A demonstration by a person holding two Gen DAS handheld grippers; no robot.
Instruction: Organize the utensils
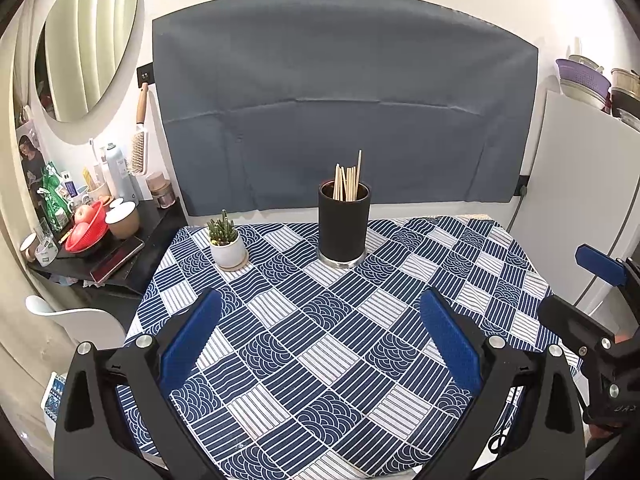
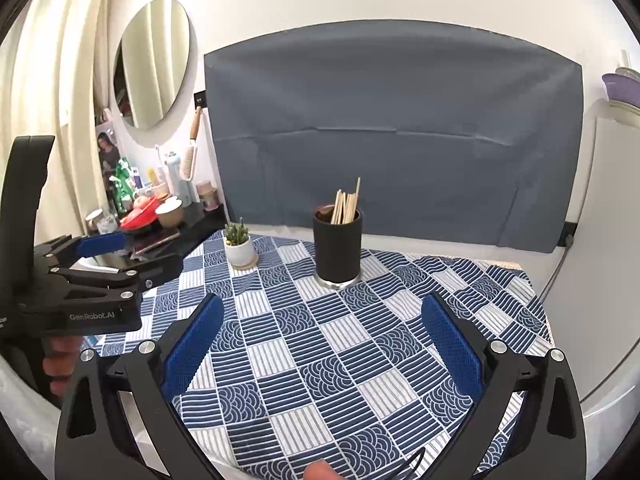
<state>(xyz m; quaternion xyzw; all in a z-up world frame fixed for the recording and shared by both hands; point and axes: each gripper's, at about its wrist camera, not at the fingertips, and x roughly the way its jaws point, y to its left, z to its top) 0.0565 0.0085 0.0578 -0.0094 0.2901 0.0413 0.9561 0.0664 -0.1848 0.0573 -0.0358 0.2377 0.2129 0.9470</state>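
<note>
A black cylindrical holder (image 1: pixel 343 227) stands upright at the back middle of the table and holds several wooden chopsticks (image 1: pixel 348 182). It also shows in the right wrist view (image 2: pixel 338 246) with the chopsticks (image 2: pixel 347 204). My left gripper (image 1: pixel 322 312) is open and empty above the patterned tablecloth, well in front of the holder. My right gripper (image 2: pixel 322 316) is open and empty too, beside the left one. The left gripper shows from the side in the right wrist view (image 2: pixel 120 256); the right gripper shows at the right edge of the left wrist view (image 1: pixel 596 280).
A small potted cactus (image 1: pixel 226 242) stands left of the holder on a coaster. The blue-and-white tablecloth (image 1: pixel 320 360) covers the table. A cluttered dark side shelf (image 1: pixel 120 248) with a red basket, cups and bottles is at left. A white cabinet (image 1: pixel 584 216) is at right.
</note>
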